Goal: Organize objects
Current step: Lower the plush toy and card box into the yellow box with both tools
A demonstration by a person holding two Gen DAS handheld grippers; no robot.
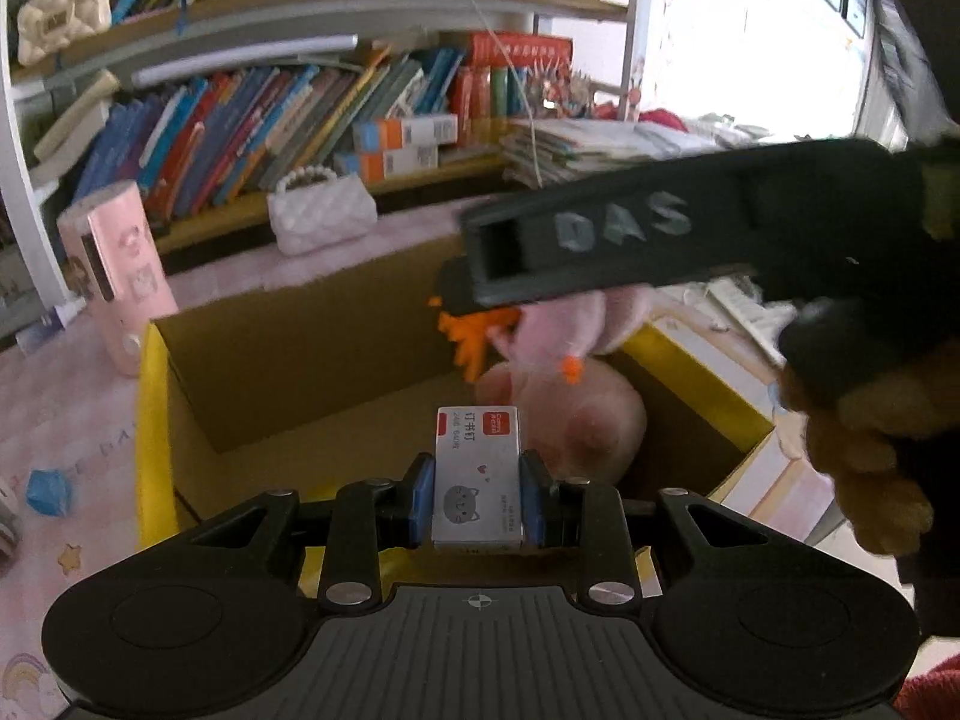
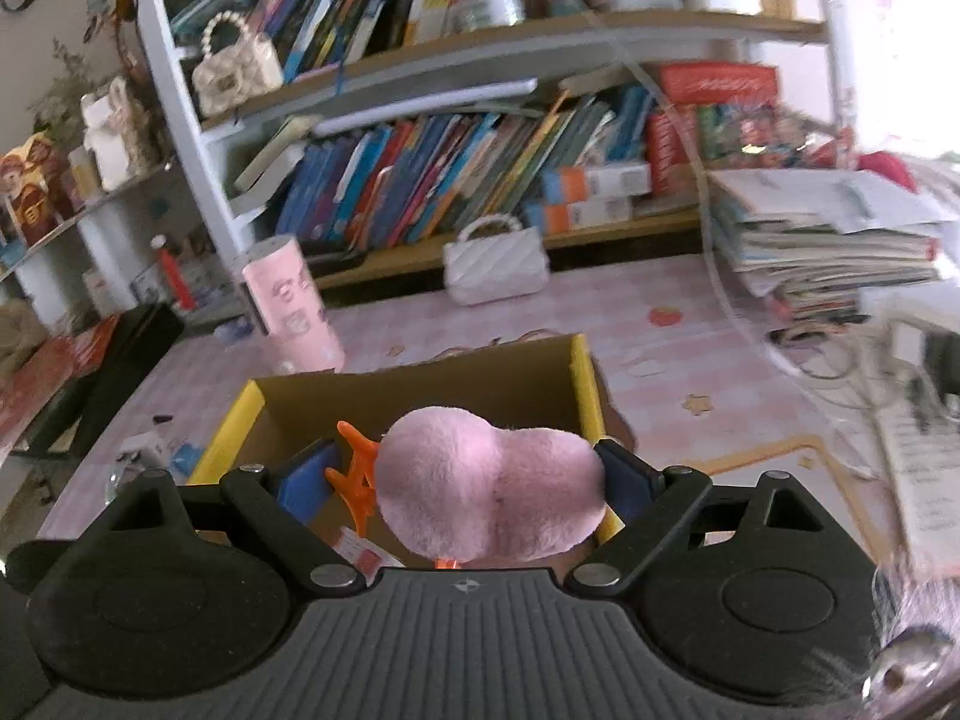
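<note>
My left gripper (image 1: 478,495) is shut on a small white staple box (image 1: 478,477) with a red label and a grey cat picture, held over the near edge of an open cardboard box with yellow rims (image 1: 157,420). My right gripper (image 2: 480,480) is shut on a pink plush toy with orange feet (image 2: 486,486), held above the same box (image 2: 585,384). In the left wrist view the right gripper (image 1: 480,312) comes in from the right over the box with the pink plush (image 1: 576,324) under it. A second pink plush shape (image 1: 576,420) lies inside the box.
A pink cylinder tube (image 1: 120,276) stands on the pink tablecloth left of the box, also seen in the right wrist view (image 2: 294,306). A white quilted purse (image 2: 495,267) sits behind. Bookshelves full of books (image 2: 450,180) line the back. A stack of papers (image 2: 828,246) lies right. A blue scrap (image 1: 51,492) lies left.
</note>
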